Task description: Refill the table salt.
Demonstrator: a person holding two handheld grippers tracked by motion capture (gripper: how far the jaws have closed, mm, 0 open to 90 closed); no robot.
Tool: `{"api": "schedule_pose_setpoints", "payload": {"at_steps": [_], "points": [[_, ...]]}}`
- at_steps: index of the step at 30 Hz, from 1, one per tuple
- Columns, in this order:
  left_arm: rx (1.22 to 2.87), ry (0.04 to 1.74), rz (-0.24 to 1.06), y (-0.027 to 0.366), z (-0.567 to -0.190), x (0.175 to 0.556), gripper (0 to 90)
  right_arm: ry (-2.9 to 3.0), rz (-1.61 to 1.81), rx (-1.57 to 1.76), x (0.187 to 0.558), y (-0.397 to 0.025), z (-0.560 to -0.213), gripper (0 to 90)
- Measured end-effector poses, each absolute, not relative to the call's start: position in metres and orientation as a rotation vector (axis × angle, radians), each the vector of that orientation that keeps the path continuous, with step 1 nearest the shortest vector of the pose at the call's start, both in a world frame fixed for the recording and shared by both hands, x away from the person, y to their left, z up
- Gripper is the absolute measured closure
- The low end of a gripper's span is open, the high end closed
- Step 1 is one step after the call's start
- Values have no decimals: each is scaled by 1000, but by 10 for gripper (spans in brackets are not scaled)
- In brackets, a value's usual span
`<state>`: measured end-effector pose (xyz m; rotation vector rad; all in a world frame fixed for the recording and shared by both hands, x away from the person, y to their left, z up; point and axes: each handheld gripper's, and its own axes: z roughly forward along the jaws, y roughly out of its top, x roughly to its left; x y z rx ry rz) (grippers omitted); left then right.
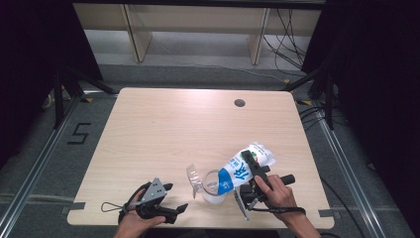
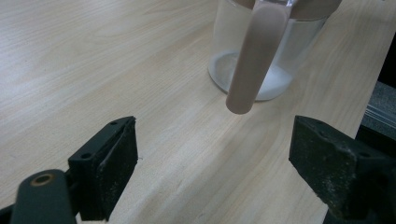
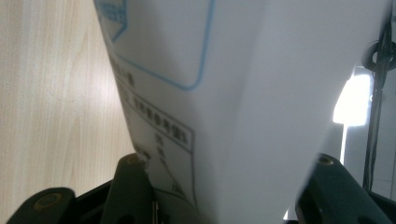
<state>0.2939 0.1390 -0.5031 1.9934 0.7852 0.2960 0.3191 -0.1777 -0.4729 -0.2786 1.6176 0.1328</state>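
1. A white-and-blue bag (image 1: 246,167) is held tilted over a clear glass jar (image 1: 214,187), its lower blue end at the jar's mouth. It sits near the table's front edge, at about 5 o'clock from the table centre.
2. The bag is clamped between the jaws of the right gripper (image 1: 253,166); in the right gripper view the bag's printed white face (image 3: 243,107) is seen pressed between both black jaws.
3. The right gripper is carried by the right hand (image 1: 274,192), at 4 o'clock from the jar.
4. White contents are seen in the jar's bottom in the left gripper view (image 2: 261,56). A pinkish-brown strap (image 2: 256,58) hangs down the jar's front.
5. A clear lid (image 1: 194,178) is seen tipped up at the jar's 9 o'clock, touching it.
6. The left gripper (image 1: 174,198) is held at 8 o'clock from the jar, near the front edge, jaws spread wide with nothing between them; bare wood is seen between them in its own view.
7. Everything rests on a light wooden table (image 1: 163,129), with a round grommet hole (image 1: 239,103) at 1 o'clock.
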Motion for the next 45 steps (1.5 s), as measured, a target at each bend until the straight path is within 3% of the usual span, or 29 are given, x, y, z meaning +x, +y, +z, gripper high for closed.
{"api": "schedule_pose_setpoints", "payload": {"at_steps": [45], "points": [[2001,776,294,139,-504,295,152,1617,189,-253,319,-178,-476,567]]}}
